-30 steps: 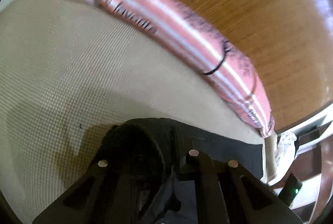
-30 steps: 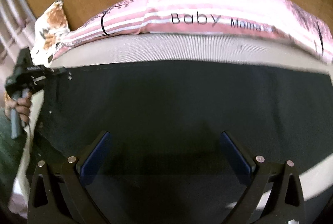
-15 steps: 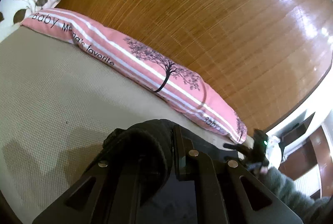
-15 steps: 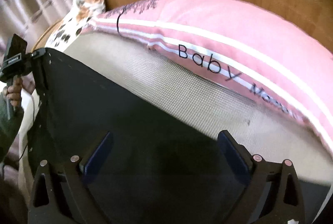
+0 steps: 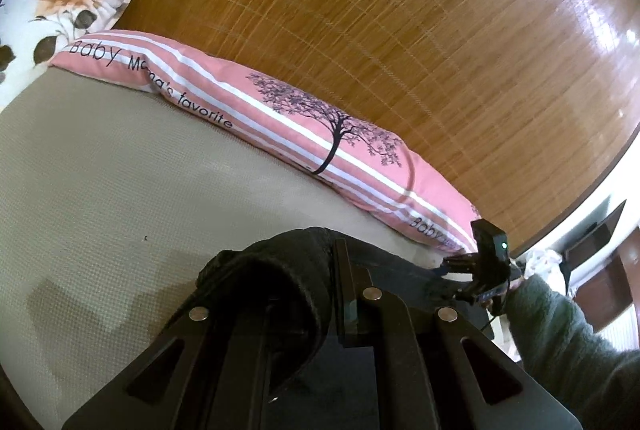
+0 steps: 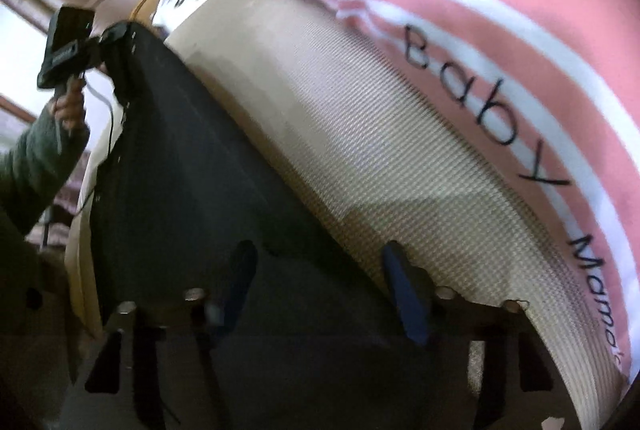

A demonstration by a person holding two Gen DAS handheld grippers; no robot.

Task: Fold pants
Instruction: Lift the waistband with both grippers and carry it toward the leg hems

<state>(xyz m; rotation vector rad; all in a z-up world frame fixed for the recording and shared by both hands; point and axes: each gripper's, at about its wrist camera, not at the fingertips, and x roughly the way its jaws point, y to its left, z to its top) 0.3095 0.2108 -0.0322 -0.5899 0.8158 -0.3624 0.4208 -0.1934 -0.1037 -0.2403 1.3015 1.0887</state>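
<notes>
Left tool [image 5: 316, 294] pinches the pants [image 6: 208, 190] edge beside the mattress [image 5: 120, 190].

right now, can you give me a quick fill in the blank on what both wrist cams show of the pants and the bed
1. The left gripper is shut on a bunched edge of the ____ pants.
2. The long pillow against the wooden headboard is ____ with white stripes.
3. The tree printed on that pillow is ____.
4. The pillow's lettering starts with the word ____.

Missing words: black; pink; black; Baby
</notes>
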